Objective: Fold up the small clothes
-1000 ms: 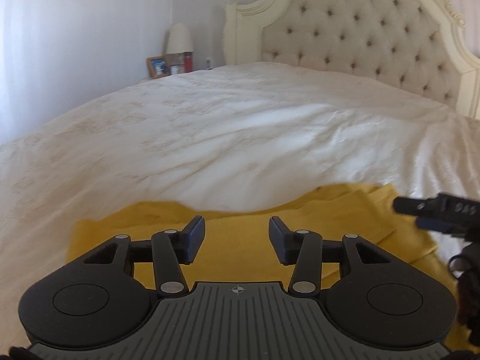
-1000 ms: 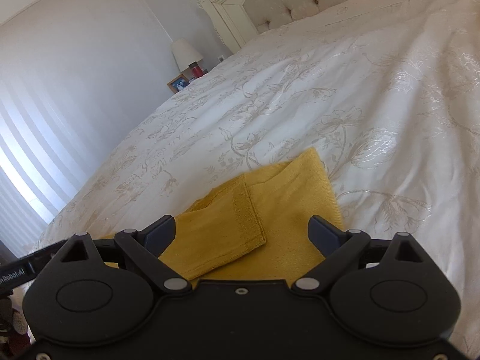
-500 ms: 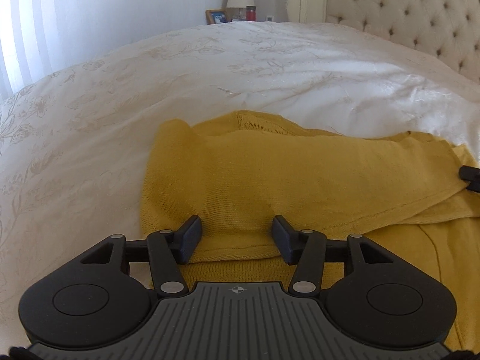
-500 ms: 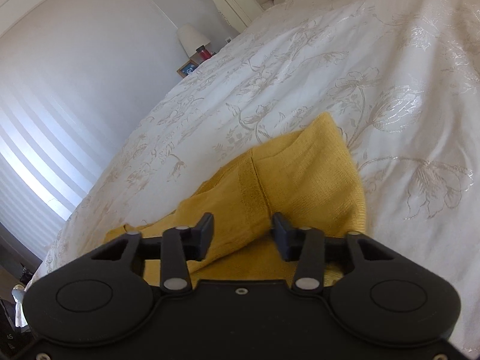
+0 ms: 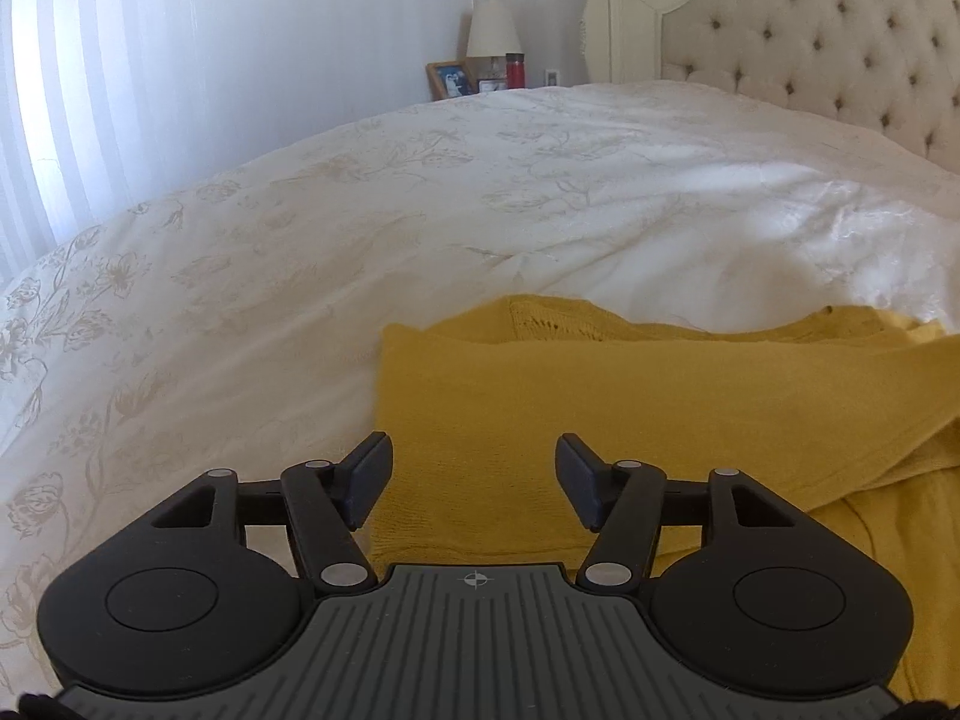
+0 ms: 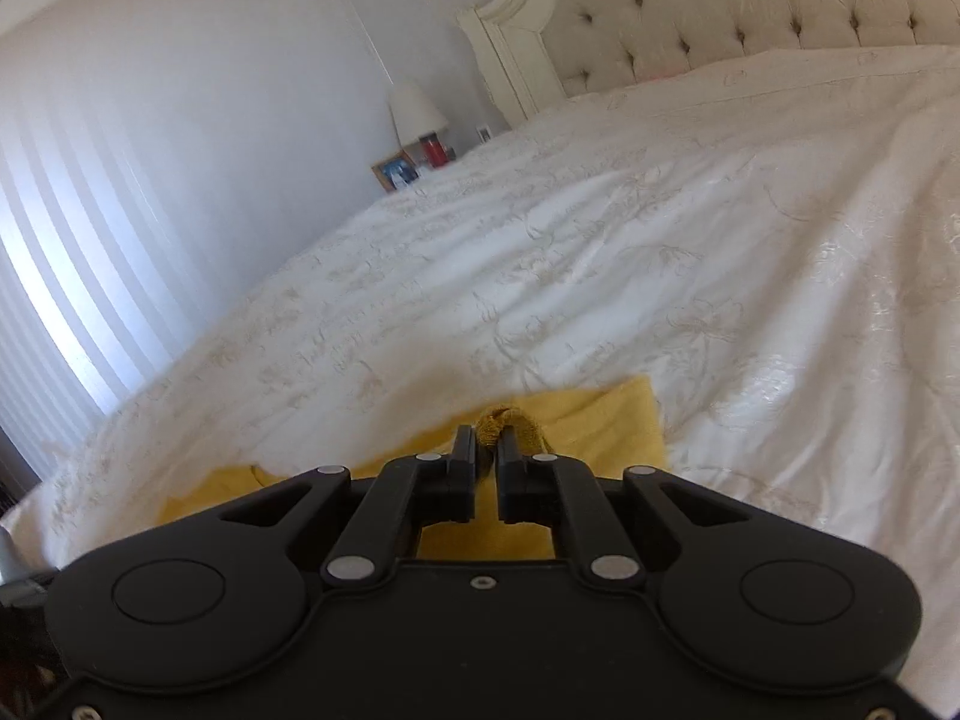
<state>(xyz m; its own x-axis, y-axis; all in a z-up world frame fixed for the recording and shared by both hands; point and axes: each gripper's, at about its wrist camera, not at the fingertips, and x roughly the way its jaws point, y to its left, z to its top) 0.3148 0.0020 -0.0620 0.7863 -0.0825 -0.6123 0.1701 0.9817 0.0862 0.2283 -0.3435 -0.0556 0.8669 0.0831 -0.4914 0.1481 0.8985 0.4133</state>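
Observation:
A mustard-yellow knit garment (image 5: 600, 396) lies partly folded on the white bedspread (image 5: 360, 228). My left gripper (image 5: 474, 474) is open and empty, its fingers just above the garment's near left edge. In the right wrist view my right gripper (image 6: 487, 444) is shut on a bunched fold of the yellow garment (image 6: 606, 420), which is pinched between the fingertips and lifted a little off the bed.
A tufted cream headboard (image 5: 810, 36) stands at the far end of the bed. A lamp (image 5: 492, 30), a photo frame (image 5: 450, 79) and a red cup sit on a nightstand beside it. A bright curtained window (image 6: 54, 276) is on the left.
My right gripper has closed from open onto a fold of the yellow garment and lifted it. My left gripper has stayed open and shifted back over the garment's left edge.

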